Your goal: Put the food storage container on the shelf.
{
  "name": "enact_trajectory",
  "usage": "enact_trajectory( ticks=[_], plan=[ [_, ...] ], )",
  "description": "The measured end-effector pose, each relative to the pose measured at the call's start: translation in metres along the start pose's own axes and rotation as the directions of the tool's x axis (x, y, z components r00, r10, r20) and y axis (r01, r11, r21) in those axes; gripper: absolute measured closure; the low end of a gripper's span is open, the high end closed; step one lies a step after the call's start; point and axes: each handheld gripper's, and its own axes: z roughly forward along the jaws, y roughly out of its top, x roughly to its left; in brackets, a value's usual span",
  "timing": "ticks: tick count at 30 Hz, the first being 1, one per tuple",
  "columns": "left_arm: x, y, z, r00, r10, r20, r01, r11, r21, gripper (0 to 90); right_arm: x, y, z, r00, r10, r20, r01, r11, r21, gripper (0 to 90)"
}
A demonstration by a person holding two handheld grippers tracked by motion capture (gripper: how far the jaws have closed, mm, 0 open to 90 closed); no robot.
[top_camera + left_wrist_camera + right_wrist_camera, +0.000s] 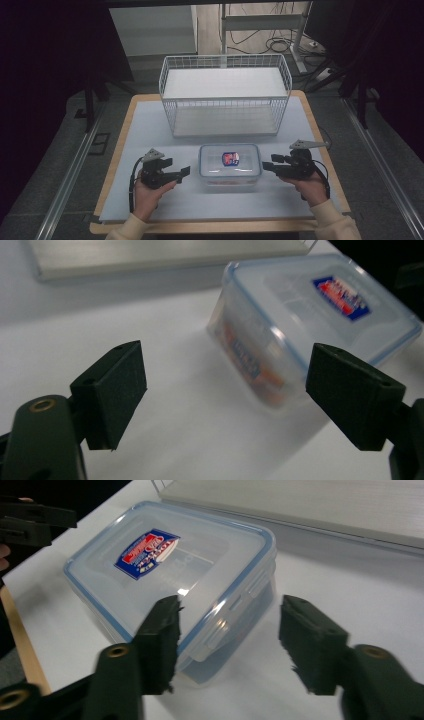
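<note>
On the white table (pixel 150 140) the lidded container (pixel 230 167) sits between both grippers' spread fingers (pixel 112 390); untouched.

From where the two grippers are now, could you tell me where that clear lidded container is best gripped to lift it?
Probably by its two short ends, one gripper from each side. The clear container lies flat between the left gripper and right gripper, both open and level with its walls. The lid's blue-edged rim overhangs, giving the fingers a lip to catch under.

The right tongs (pixel 227 645) stand open around the near clip of the lidded plastic container (pixel 165 580).
</note>
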Motion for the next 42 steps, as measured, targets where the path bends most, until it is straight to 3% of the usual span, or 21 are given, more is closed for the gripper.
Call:
enact_trajectory(
  ticks=[2,3,7,10,11,15,18,19,20,22,24,25,26,30,31,35,38,39,42],
  plan=[
    [-0.001,0.006,0.004,0.9998,-0.010,0.016,0.010,0.9999,-0.002,16.3,0.000,0.000,0.000,0.9999,0.012,-0.012,-0.012,1.000,-0.002,33.7],
    [-0.001,0.011,0.009,0.9984,-0.041,0.039,0.041,0.9992,0.003,16.1,0.001,0.001,0.001,0.9999,0.008,-0.011,-0.008,1.000,-0.006,28.9],
    [0.001,0.017,0.019,0.9951,-0.087,0.047,0.087,0.9962,0.006,15.7,0.002,0.002,0.003,0.9999,-0.013,-0.009,0.013,1.000,-0.006,25.5],
    [0.005,0.020,0.032,0.9819,-0.158,0.104,0.155,0.9873,0.034,15.7,0.004,0.005,0.006,0.9997,-0.022,-0.006,0.022,1.000,-0.004,23.2],
    [0.006,0.019,0.038,0.9766,-0.180,0.117,0.174,0.9827,0.063,15.3,0.005,0.006,0.008,0.9996,-0.029,-0.005,0.029,1.000,-0.003,22.1],
    [0.006,0.018,0.043,0.9705,-0.196,0.140,0.185,0.9786,0.090,15.2,0.006,0.007,0.010,0.9992,-0.039,0.001,0.039,0.999,0.005,21.1],
    [0.006,0.015,0.049,0.9564,-0.235,0.173,0.218,0.9696,0.111,15.4,0.006,0.007,0.012,0.9992,-0.039,0.007,0.039,0.999,0.008,20.3],
    [0.006,0.013,0.055,0.9481,-0.256,0.189,0.233,0.9634,0.132,15.5,0.006,0.007,0.013,0.9992,-0.039,0.007,0.039,0.999,0.007,19.9],
    [0.006,0.013,0.055,0.9481,-0.256,0.189,0.233,0.9634,0.132,15.8,0.006,0.007,0.013,0.9992,-0.039,0.007,0.039,0.999,0.007,19.9],
    [0.005,0.011,0.061,0.9364,-0.278,0.214,0.249,0.9563,0.152,16.0,0.006,0.008,0.013,0.9992,-0.040,0.008,0.040,0.999,0.007,19.7],
    [0.005,0.011,0.065,0.9304,-0.287,0.228,0.253,0.9528,0.168,16.3,0.006,0.008,0.013,0.9992,-0.038,0.009,0.038,0.999,0.007,19.3],
    [0.004,0.011,0.069,0.9224,-0.300,0.243,0.259,0.9474,0.188,16.3,0.005,0.008,0.012,0.9993,-0.037,0.009,0.037,0.999,0.006,19.2],
    [0.004,0.011,0.069,0.9224,-0.300,0.243,0.259,0.9474,0.188,16.2,0.005,0.008,0.012,0.9993,-0.037,0.009,0.037,0.999,0.006,19.2],
    [0.003,0.009,0.073,0.9035,-0.331,0.272,0.277,0.9357,0.219,16.0,0.003,0.008,0.012,0.9994,-0.033,0.011,0.033,0.999,0.005,18.9],
    [0.003,0.009,0.074,0.8963,-0.338,0.288,0.280,0.9336,0.224,18.1,0.003,0.008,0.012,0.9995,-0.031,0.009,0.031,0.999,0.005,18.8],
    [0.001,0.009,0.073,0.8991,-0.331,0.286,0.274,0.9358,0.221,21.1,0.002,0.008,0.013,0.9996,-0.027,0.007,0.027,1.000,0.006,18.8],
    [0.002,0.010,0.069,0.9069,-0.312,0.283,0.261,0.9439,0.202,24.9,0.002,0.008,0.015,0.9998,-0.021,0.001,0.021,1.000,0.011,18.6],
    [0.002,0.010,0.067,0.9099,-0.304,0.282,0.259,0.9474,0.188,29.3,0.000,0.008,0.017,0.9999,0.003,-0.017,-0.003,1.000,0.022,18.6],
    [0.002,0.010,0.067,0.9091,-0.305,0.284,0.259,0.9473,0.188,30.0,-0.002,0.009,0.021,0.9991,0.028,-0.032,-0.027,0.999,0.039,18.6]
  ],
)
